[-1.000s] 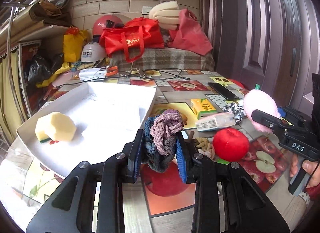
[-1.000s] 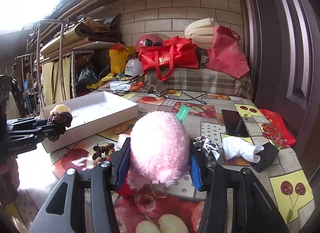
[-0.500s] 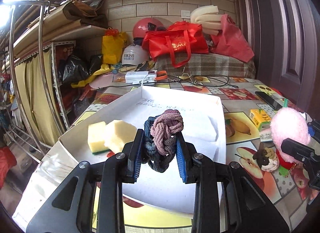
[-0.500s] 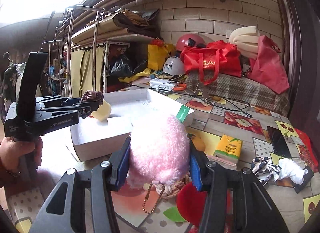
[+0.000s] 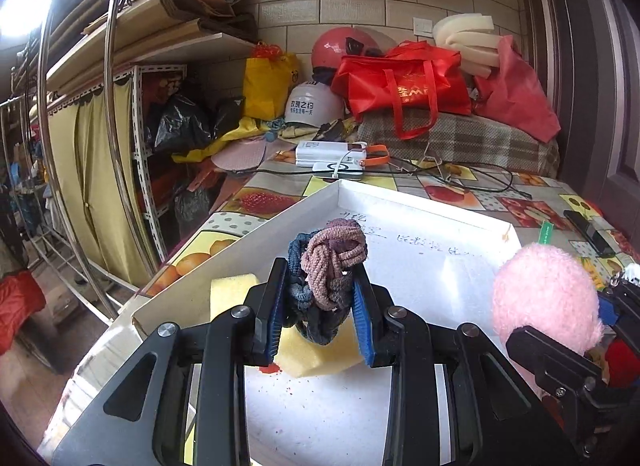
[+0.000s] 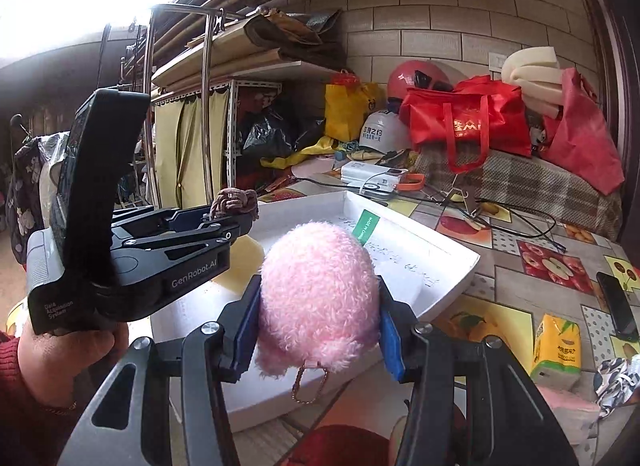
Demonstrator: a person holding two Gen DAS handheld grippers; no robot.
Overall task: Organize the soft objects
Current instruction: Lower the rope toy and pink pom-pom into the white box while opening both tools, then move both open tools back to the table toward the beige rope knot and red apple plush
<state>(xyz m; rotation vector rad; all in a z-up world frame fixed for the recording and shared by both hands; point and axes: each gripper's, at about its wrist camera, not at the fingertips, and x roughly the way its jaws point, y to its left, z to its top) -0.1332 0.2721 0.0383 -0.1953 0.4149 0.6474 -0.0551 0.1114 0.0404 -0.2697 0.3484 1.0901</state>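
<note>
My left gripper [image 5: 320,306] is shut on a knotted bundle of hair ties [image 5: 326,262], mauve and dark blue, held above the white tray [image 5: 420,201]. Yellow sponges [image 5: 316,354] lie in the tray just under it. My right gripper [image 6: 318,330] is shut on a pink fluffy pompom [image 6: 320,294] with a small chain, held over the tray's near edge [image 6: 460,274]. The pompom also shows at the right of the left wrist view [image 5: 544,298]. The left gripper [image 6: 224,225] shows at the left of the right wrist view.
A yellow tissue pack [image 6: 556,346], a black phone [image 6: 616,306] and a patterned cloth [image 6: 616,378] lie on the fruit-print table to the right. Power banks and cables [image 5: 340,155] sit behind the tray. Bags and helmets [image 5: 400,81] pile at the back. A shelf rack [image 5: 120,145] stands left.
Both grippers have moved left, over the tray. The hair ties are now above the yellow sponges, and the pompom has come closer beside the left gripper. Both grips are unchanged.
</note>
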